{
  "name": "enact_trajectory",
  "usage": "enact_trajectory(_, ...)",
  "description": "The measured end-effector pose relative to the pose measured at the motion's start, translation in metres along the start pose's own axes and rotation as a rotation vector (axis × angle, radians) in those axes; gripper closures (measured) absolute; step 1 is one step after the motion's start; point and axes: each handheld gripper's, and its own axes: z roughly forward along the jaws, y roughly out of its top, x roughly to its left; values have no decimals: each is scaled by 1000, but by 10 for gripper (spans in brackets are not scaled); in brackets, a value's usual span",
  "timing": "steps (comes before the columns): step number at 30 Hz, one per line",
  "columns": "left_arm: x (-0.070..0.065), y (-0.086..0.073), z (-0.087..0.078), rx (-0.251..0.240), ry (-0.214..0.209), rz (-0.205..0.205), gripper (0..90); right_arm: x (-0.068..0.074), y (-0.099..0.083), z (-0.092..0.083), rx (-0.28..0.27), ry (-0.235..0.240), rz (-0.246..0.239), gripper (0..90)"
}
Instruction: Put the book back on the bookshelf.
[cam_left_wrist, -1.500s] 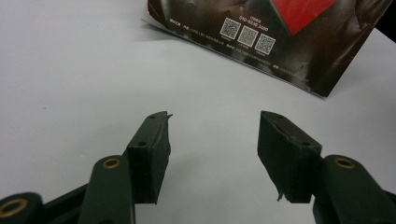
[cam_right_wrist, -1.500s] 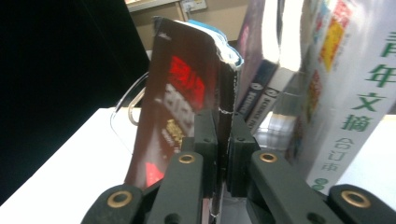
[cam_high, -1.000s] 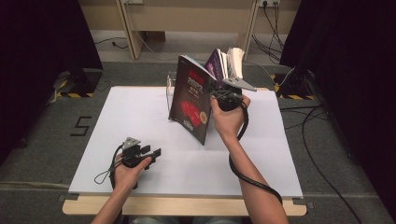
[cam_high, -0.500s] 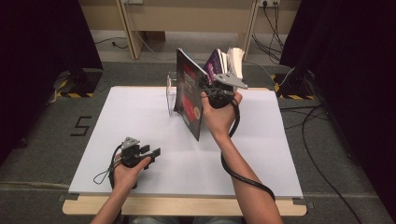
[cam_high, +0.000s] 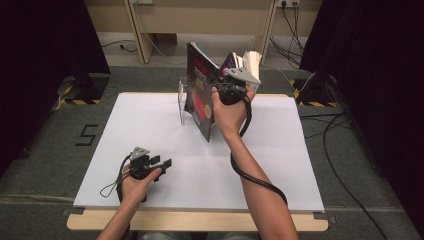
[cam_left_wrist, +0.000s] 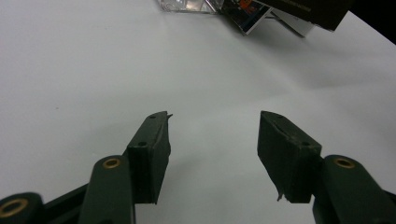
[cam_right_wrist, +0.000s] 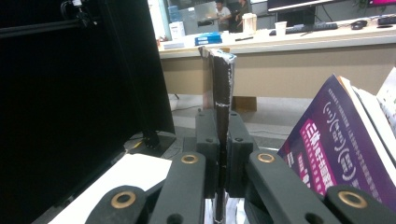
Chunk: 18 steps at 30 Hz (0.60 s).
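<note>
Upright, black book (cam_high: 200, 95) clamped in right gripper (cam_high: 226, 89)

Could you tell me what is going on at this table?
A person is working with books at a white table. The right hand-held gripper is clamped on the edge of a dark book, holding it upright beside a clear bookend. The left hand-held gripper rests open near the front edge, holding nothing.
</note>
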Motion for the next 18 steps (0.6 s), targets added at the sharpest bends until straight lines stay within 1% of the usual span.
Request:
enact_trajectory(2,0,0,0,0,1,0,430,-1,1,2,-1,-1,-1,874)
enact_trajectory(3,0,0,0,0,0,0,430,-2,1,7,-2,-6,11,874)
enact_trajectory(4,0,0,0,0,0,0,430,-2,1,7,-2,-6,11,874)
enact_trajectory(7,1,0,0,2,0,0,430,-3,0,16,-7,-16,31,874)
enact_trajectory(12,2,0,-1,0,0,-2,430,-3,-3,24,-8,-28,27,874)
enact_trajectory(14,2,0,-1,2,0,-4,430,-3,-10,29,-2,-30,26,873)
enact_trajectory(15,2,0,-1,2,0,-4,430,-3,-10,29,-2,-30,26,873)
enact_trajectory(16,2,0,-1,2,-1,-3,430,-3,-15,30,-8,-30,26,872)
enact_trajectory(18,2,-1,-1,2,-1,-4,430,-3,-18,29,-14,-29,21,870)
